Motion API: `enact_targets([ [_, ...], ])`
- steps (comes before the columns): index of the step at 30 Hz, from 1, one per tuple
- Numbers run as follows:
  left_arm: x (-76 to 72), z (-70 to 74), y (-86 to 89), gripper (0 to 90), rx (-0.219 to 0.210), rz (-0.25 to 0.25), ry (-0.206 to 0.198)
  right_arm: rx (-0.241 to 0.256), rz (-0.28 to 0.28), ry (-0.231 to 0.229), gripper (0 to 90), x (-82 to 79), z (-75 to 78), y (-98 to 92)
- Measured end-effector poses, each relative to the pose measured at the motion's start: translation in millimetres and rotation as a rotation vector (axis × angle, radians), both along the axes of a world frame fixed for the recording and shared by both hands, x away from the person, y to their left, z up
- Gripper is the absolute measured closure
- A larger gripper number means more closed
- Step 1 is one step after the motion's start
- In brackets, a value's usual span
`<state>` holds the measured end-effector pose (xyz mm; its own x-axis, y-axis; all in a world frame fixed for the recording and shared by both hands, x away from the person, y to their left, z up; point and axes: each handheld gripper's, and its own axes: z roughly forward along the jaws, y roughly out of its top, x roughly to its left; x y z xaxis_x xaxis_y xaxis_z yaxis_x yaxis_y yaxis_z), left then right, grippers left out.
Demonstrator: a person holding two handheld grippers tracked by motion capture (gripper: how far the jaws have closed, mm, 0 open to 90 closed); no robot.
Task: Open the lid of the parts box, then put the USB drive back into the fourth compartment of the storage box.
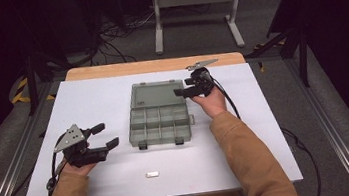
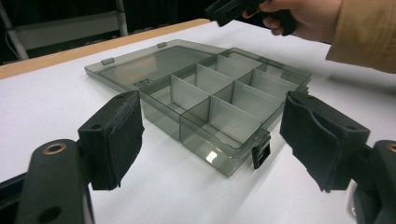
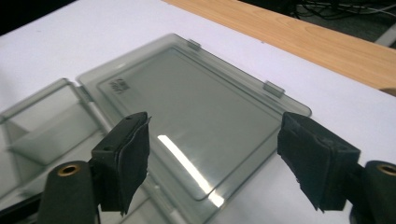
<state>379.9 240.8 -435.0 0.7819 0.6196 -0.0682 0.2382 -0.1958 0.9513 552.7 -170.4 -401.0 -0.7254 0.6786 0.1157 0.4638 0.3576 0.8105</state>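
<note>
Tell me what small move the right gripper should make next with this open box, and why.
Probably lower the right gripper onto the far edge of the lid and close on it. The organizer box lies open, its lid flat on the table, and the right jaws stand open just above it, holding nothing.

One organizer box (image 1: 158, 115); two grippers (image 1: 94, 140)

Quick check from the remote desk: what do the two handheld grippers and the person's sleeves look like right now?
Both the left gripper and the right gripper are black, with two blocky padded jaws. Each carries a grey three-cornered plate on top and trails a black cable. The person wears tan sleeves.
</note>
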Motion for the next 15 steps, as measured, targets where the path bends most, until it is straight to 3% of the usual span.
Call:
enact_targets([
  [10, -1.4, 1.2, 4.0, 19.5, -0.008, -0.016, -0.014, -0.004, 0.104, -0.064, 22.5, -31.5, 22.9, 15.3],
  [15, -3.1, 2.6, 8.3, 15.9, -0.032, -0.020, -0.010, -0.008, 0.158, -0.089, 21.2, -46.5, 31.3, 25.7],
])
